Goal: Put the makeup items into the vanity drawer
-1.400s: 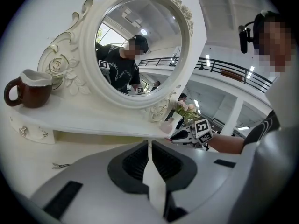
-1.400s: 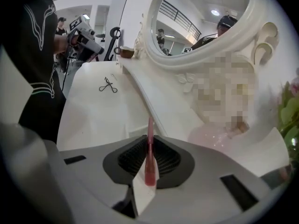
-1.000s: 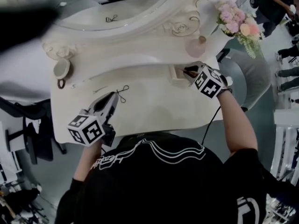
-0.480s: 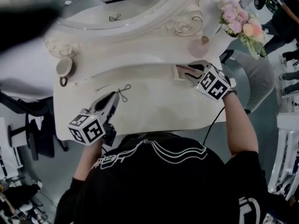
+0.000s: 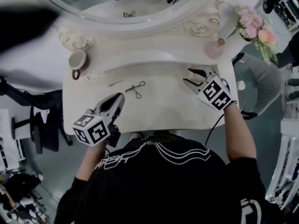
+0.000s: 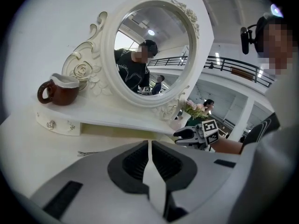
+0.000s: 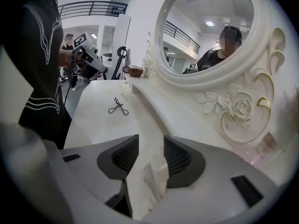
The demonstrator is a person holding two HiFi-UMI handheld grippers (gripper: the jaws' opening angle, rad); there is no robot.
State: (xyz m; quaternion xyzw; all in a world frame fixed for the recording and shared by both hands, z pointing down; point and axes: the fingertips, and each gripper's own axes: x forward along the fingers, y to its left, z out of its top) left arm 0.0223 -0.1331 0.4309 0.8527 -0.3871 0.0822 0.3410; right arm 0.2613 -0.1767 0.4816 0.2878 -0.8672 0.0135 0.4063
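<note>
Overhead; two low, roughly toward mirror (image 6: 154,45)

Left gripper low over the white vanity bench, jaws pressed together

The left gripper (image 6: 150,146) fills the near foreground with its jaws closed on nothing. Beyond it lies the pale bench (image 6: 28,148), with a thin metal pin (image 6: 86,152) at near left. A raised shelf (image 6: 107,118) at the far side carries a brown cup (image 6: 58,91) on the left and an ornate oval mirror (image 6: 149,45). The right gripper (image 6: 183,137) reaches in from the right, just below pink flowers (image 6: 195,109).
</note>
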